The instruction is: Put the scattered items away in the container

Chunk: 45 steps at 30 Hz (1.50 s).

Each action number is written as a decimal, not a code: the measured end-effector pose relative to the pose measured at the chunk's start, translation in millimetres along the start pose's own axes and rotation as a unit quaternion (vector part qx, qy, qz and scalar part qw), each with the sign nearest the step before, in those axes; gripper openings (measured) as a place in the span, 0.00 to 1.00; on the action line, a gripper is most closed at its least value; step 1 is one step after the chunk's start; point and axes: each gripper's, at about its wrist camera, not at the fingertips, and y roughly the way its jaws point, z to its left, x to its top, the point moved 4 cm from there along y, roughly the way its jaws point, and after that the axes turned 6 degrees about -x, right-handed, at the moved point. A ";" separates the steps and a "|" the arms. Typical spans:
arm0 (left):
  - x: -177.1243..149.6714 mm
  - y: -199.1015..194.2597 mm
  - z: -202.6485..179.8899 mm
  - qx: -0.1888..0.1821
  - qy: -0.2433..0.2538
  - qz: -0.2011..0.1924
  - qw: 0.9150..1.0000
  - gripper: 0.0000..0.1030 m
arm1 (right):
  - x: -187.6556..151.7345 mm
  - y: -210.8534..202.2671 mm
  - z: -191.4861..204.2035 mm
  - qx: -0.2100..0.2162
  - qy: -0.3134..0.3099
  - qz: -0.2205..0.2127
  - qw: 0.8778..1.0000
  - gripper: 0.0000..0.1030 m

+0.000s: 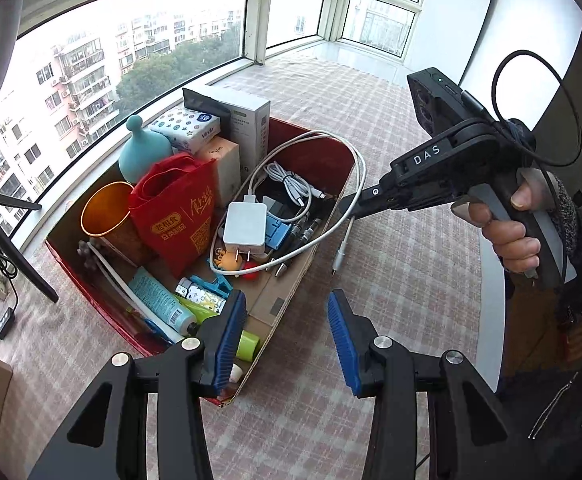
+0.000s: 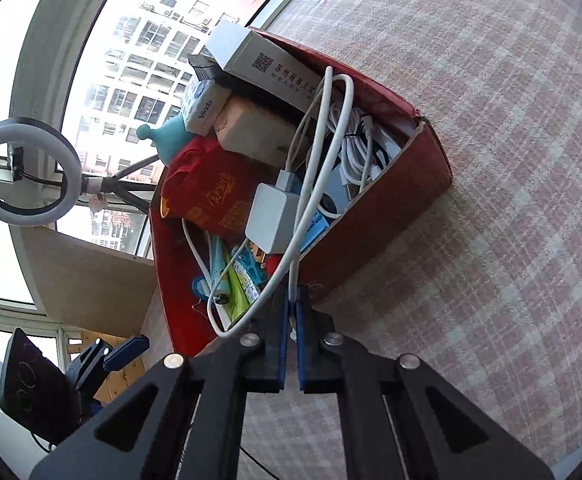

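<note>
A red cardboard box (image 1: 323,160) sits on the checked cloth, packed with many items. A white charger brick (image 1: 244,224) lies on top inside it, and its white cable (image 1: 361,168) loops over the box's right rim. My right gripper (image 1: 347,206) is shut on that cable just outside the rim; the cable's plug end (image 1: 338,258) hangs below it. In the right wrist view the pads (image 2: 301,332) pinch the cable (image 2: 293,280) beside the box wall (image 2: 375,224), with the charger (image 2: 271,218) ahead. My left gripper (image 1: 287,344) is open and empty over the box's near corner.
The box also holds a red bag (image 1: 179,208), an orange cup (image 1: 105,212), a teal bottle (image 1: 143,152), tissues (image 1: 187,124), a white carton (image 1: 247,124) and tubes (image 1: 163,300). A ring light on a tripod (image 2: 23,172) stands left by the window.
</note>
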 end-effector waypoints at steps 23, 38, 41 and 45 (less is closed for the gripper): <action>6.5 -1.8 37.2 0.021 -0.023 -0.006 1.000 0.39 | 29.9 74.2 56.8 0.002 0.043 0.023 0.999 0.04; 31.3 36.4 27.1 0.016 0.007 0.016 1.000 0.37 | 2.2 30.8 53.4 -0.071 -0.040 0.020 0.996 0.39; 36.4 48.2 22.9 0.015 0.021 0.030 0.999 0.37 | -3.7 21.0 53.3 -0.075 -0.045 0.019 0.996 0.39; 38.0 61.7 20.0 0.016 0.038 0.051 0.998 0.31 | -10.5 -0.6 44.5 -0.069 -0.042 0.013 0.997 0.39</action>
